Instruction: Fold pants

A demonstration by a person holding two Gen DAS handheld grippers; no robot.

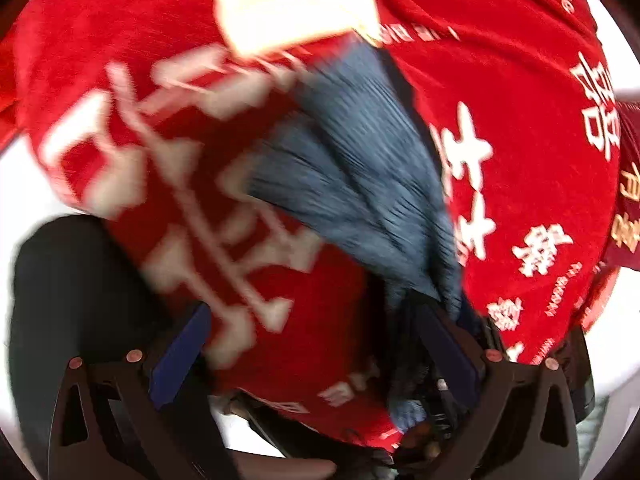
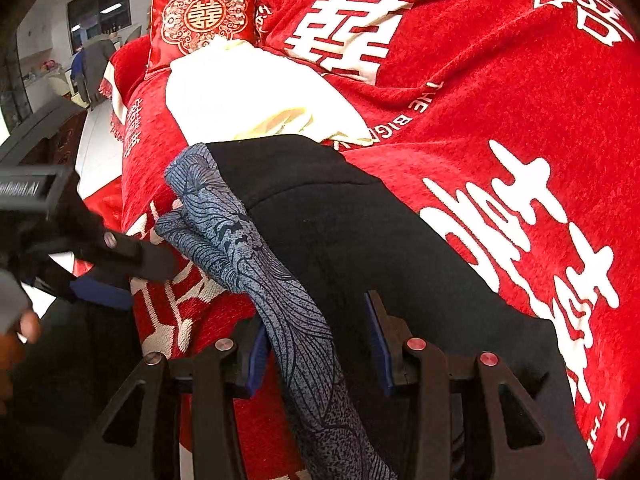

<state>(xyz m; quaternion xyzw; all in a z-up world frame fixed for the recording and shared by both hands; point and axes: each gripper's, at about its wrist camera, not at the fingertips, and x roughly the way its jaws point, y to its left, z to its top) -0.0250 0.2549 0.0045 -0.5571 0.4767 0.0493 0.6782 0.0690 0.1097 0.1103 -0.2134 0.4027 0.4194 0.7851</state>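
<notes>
The pants (image 2: pixel 340 240) are clamped between the half-open right gripper (image 2: pixel 316 344). Beyond it, a cream cloth (image 2: pixel 248 92) is seen on the red cover (image 2: pixel 500 100). To its left, the left gripper (image 2: pixel 116 276) is held open, empty.

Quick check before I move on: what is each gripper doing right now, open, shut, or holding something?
Left gripper: open, nothing between its fingers.
Right gripper: fingers astride the pants and their blue patterned waistband; whether the pads press cannot be told.

Red blanket (image 2: pixel 500 92) with white characters, red cushion (image 2: pixel 204 16), window (image 2: pixel 100 4), white floor (image 2: pixel 98 148)
</notes>
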